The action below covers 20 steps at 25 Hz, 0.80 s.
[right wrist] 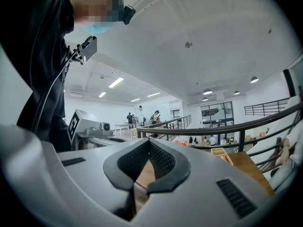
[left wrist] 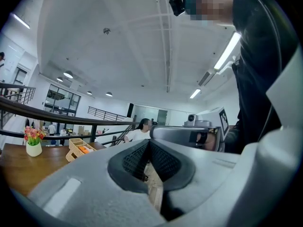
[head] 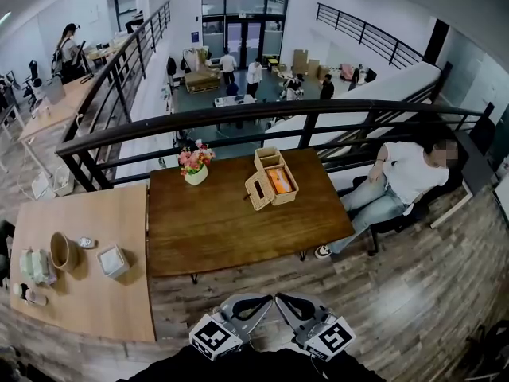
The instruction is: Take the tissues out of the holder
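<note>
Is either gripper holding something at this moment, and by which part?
Nothing is held. The left gripper and the right gripper are both shut and empty, away from the tissue holder on the table.

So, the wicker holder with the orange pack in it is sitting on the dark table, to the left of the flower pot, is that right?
Not quite. The wicker holder with the orange pack in it is on the dark table, but it sits to the right of the flower pot, not to the left. The head view shows this.
</note>
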Each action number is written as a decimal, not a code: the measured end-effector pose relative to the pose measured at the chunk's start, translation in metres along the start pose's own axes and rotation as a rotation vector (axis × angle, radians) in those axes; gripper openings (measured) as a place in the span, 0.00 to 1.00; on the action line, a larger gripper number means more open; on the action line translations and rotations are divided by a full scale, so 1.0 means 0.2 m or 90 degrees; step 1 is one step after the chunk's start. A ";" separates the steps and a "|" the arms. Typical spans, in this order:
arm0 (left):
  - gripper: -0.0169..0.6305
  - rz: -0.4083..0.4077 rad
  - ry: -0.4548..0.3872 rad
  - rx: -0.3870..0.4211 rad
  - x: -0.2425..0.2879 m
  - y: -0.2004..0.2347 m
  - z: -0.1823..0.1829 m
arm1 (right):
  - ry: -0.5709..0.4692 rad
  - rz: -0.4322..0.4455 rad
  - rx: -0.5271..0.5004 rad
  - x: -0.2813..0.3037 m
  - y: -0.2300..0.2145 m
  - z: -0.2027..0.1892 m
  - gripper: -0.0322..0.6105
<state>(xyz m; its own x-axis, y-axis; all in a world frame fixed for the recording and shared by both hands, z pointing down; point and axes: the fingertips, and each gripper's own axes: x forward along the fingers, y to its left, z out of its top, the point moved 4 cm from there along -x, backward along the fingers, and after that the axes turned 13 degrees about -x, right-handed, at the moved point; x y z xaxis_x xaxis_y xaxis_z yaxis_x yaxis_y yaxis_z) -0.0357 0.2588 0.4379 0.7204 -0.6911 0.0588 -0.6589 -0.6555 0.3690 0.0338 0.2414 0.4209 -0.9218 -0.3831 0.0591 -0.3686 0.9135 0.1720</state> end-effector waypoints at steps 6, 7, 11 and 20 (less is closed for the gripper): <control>0.01 0.001 -0.003 -0.011 -0.04 0.10 0.04 | 0.008 -0.008 -0.001 0.09 -0.02 0.01 0.06; 0.01 0.001 -0.005 -0.014 -0.04 0.11 0.04 | 0.010 -0.009 -0.002 0.10 -0.02 0.01 0.06; 0.01 0.002 -0.002 -0.007 -0.02 0.16 0.06 | 0.008 -0.013 -0.003 0.14 -0.07 0.01 0.06; 0.02 0.023 -0.004 -0.006 0.09 0.29 0.10 | -0.003 -0.001 0.000 0.22 -0.25 -0.05 0.06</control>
<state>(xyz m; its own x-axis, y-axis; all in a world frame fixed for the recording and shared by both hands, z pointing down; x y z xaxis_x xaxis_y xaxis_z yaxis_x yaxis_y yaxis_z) -0.0648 0.2027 0.4423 0.6944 -0.7165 0.0666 -0.6826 -0.6265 0.3762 0.0119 0.1781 0.4244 -0.9218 -0.3837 0.0547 -0.3697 0.9130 0.1726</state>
